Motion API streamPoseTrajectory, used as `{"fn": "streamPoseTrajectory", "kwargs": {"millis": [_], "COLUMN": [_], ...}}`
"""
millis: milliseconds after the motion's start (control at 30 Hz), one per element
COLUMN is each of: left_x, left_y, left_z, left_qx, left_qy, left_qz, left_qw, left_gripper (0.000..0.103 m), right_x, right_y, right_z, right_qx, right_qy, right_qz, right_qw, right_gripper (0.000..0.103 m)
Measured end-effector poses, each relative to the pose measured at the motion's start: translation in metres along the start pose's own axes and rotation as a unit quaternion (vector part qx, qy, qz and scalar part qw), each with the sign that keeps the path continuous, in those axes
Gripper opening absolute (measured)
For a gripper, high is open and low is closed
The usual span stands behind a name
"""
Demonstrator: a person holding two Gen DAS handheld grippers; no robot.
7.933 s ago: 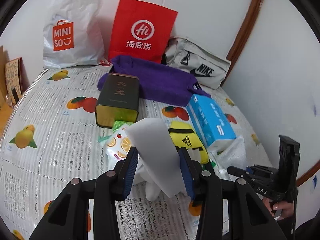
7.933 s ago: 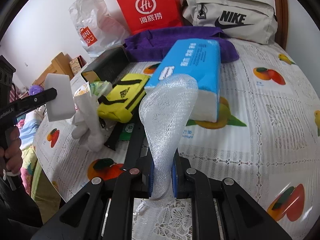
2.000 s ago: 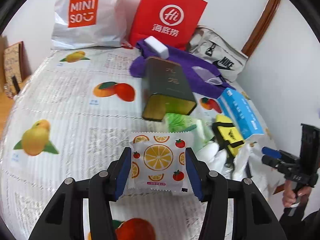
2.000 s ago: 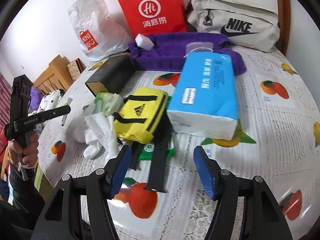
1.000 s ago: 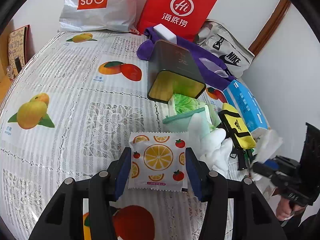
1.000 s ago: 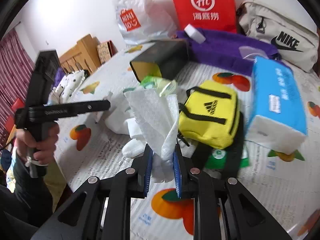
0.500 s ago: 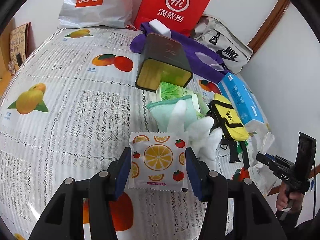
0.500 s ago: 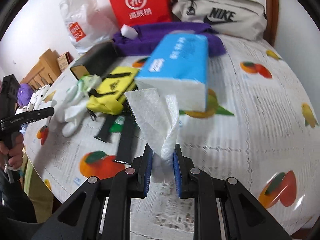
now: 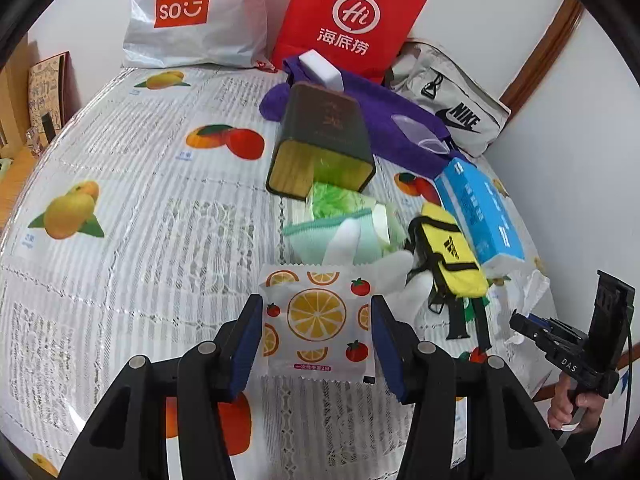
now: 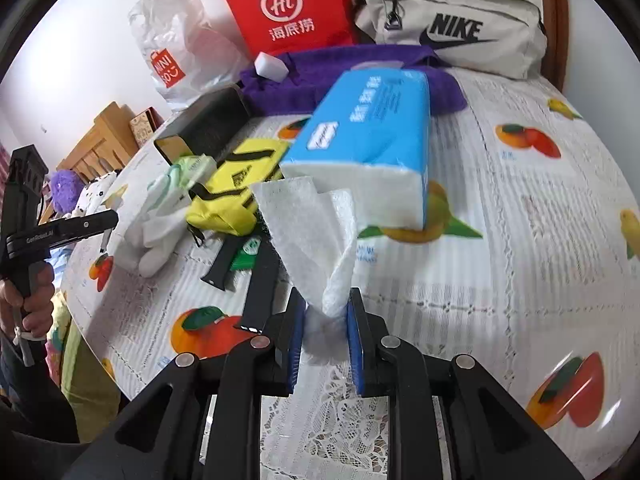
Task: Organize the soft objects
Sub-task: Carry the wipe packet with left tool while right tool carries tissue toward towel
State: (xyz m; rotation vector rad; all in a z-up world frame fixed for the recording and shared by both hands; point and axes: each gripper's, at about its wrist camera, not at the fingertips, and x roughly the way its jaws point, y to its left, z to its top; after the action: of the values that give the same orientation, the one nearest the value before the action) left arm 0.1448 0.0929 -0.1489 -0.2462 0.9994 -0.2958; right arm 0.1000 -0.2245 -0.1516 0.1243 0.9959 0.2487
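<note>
My left gripper (image 9: 316,334) is shut on a white wipes packet printed with orange slices (image 9: 318,320) and holds it above the table. My right gripper (image 10: 326,338) is shut on a crumpled white paper towel (image 10: 316,236), held up in front of the blue tissue pack (image 10: 372,136). A purple towel (image 9: 396,120) lies at the back with a white sponge (image 9: 322,70) and a clear plastic piece (image 9: 416,130) on it. White gloves (image 10: 152,232), a green cloth (image 9: 340,232) and a yellow Adidas pouch (image 9: 450,254) lie in the middle.
A dark tin box (image 9: 322,144) lies on its side in the middle. A Miniso bag (image 9: 192,12), a red paper bag (image 9: 348,20) and a grey Nike bag (image 9: 452,96) stand along the back wall. The right gripper shows at the left wrist view's right edge (image 9: 560,344).
The right gripper took hold of the paper towel and carried it right, in front of the tissue pack. The left gripper still holds the packet and has shifted little.
</note>
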Motion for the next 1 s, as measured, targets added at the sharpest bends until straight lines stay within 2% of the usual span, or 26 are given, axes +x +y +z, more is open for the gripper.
{"fn": "streamPoseTrajectory", "kwargs": {"millis": [500,1000], "left_x": [-0.006,-0.010], "left_y": [-0.010,-0.020], "left_z": [0.038,0.103], "left_qx": [-0.012,-0.007], "left_qy": [-0.017,-0.037], "left_qz": [0.001,0.007], "left_qw": [0.9998,0.9993], "left_gripper": [0.051,0.051], "right_x": [-0.024,-0.026], "right_y": [0.001,-0.014], "right_z": [0.043,0.133], "right_qx": [-0.020,-0.019], "right_qy": [-0.021,-0.062], "right_qz": [0.022,0.017], "right_qw": [0.999,0.998], "right_gripper": [0.020,0.020]}}
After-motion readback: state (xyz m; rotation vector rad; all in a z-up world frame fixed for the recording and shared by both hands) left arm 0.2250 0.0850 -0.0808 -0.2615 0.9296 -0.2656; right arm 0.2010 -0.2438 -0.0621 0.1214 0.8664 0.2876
